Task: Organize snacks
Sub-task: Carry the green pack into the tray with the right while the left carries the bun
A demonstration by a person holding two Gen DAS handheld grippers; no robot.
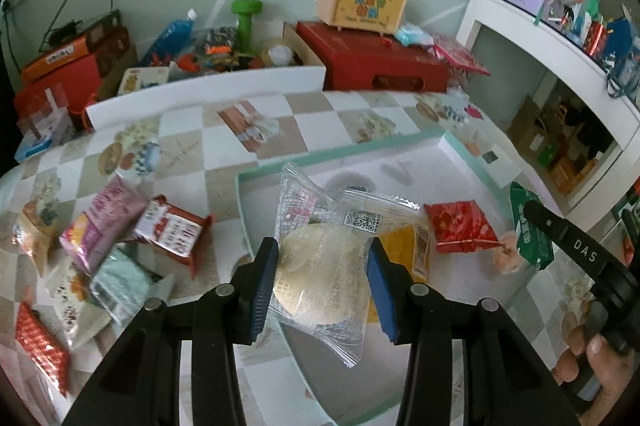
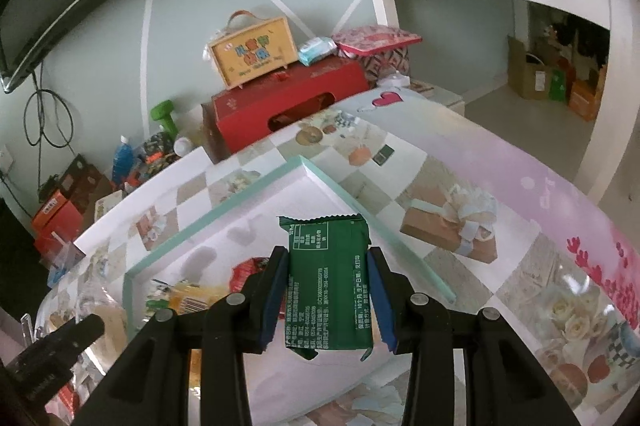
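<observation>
I hold two snacks: my left hand-held gripper (image 1: 322, 280) pinches a clear packet (image 1: 320, 258) with a round pale cake inside, and my right hand-held gripper (image 2: 328, 300) pinches a green packet (image 2: 330, 282) with white print on it. Both hang over the one mint-rimmed tray (image 1: 240, 202). In the tray lie a yellow packet (image 1: 408, 246) at 3 o'clock of the cake and a red packet (image 1: 460, 226) beyond it. On the tabletop (image 1: 192, 154), at 9 o'clock of the tray, at least six more packets are heaped, a red-and-white one (image 1: 172, 230) nearest it.
</observation>
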